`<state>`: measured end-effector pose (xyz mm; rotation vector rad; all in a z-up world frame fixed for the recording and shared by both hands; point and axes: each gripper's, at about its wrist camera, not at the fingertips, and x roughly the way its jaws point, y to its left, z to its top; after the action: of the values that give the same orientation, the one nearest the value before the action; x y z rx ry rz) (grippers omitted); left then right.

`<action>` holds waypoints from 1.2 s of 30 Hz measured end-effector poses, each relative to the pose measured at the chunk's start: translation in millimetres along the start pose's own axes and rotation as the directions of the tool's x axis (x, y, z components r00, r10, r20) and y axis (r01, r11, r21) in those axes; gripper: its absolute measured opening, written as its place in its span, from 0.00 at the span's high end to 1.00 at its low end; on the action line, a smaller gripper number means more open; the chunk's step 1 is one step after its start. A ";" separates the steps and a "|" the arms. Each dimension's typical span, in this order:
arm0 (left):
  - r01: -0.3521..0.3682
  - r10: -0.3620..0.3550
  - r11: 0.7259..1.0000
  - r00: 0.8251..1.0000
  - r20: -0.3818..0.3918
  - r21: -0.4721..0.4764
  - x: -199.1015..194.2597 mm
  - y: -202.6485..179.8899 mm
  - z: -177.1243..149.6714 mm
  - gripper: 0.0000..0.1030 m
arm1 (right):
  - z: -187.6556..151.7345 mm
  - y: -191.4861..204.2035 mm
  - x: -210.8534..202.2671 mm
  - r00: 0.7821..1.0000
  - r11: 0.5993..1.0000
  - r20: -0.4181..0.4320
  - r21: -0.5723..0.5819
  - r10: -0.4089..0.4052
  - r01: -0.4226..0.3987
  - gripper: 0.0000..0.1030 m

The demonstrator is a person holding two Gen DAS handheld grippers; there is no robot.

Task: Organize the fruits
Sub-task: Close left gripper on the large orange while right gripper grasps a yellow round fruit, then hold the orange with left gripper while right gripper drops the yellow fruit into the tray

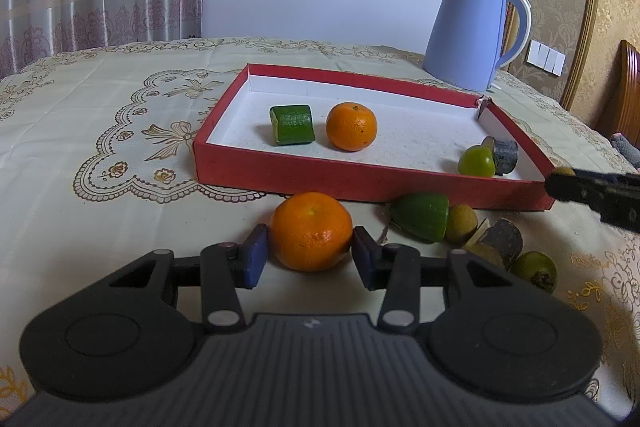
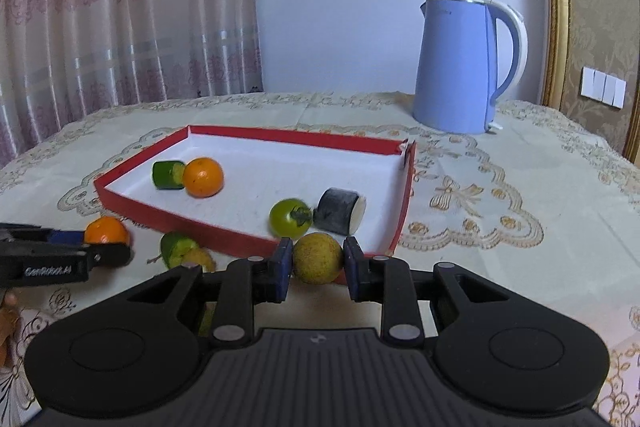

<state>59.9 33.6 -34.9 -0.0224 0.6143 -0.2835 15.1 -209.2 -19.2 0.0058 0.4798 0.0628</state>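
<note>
My left gripper is shut on an orange that rests on the tablecloth just in front of the red tray. In the right wrist view, my right gripper is shut on a yellowish round fruit at the tray's near wall, by its right corner. Inside the tray lie a green cut piece, a second orange, a green tomato and a dark cut piece. My right gripper shows at the right edge of the left wrist view.
Loose on the cloth in front of the tray are a green wedge, a yellowish fruit, a dark piece and a small green fruit. A blue kettle stands behind the tray's far right corner.
</note>
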 end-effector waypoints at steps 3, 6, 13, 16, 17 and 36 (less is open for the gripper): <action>0.000 0.000 1.000 1.000 0.000 0.000 0.0 0.0 -0.1 0.60 | 7.0 0.2 5.5 1.000 1.000 0.007 -0.007 -0.007 0.007 0.75; 0.000 0.000 1.000 1.000 0.000 0.000 0.1 0.1 0.0 0.60 | 15.4 1.0 15.9 1.000 1.000 -0.002 -0.019 -0.015 0.015 0.75; 0.001 -0.001 1.000 1.000 0.000 0.000 0.1 0.0 -0.1 0.60 | 24.2 0.0 51.7 0.995 1.000 -0.104 -0.016 -0.014 0.012 0.75; 0.000 0.000 1.000 1.000 0.000 0.000 0.1 0.0 -0.1 0.60 | 24.4 -0.6 62.6 0.992 1.000 -0.127 -0.011 -0.020 0.019 0.75; 0.000 0.000 1.000 1.000 0.000 0.000 0.1 -0.1 -0.1 0.60 | 25.2 -0.1 65.3 0.992 0.999 -0.126 -0.019 -0.030 0.028 0.75; 0.000 0.000 1.000 1.000 0.000 0.000 0.1 -0.2 0.0 0.60 | 16.7 9.6 37.2 0.996 0.990 -0.007 -0.108 -0.089 0.088 0.74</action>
<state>59.9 33.3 -34.9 -0.0229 0.6141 -0.2836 55.2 -197.1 -21.4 -0.1216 0.4873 0.0018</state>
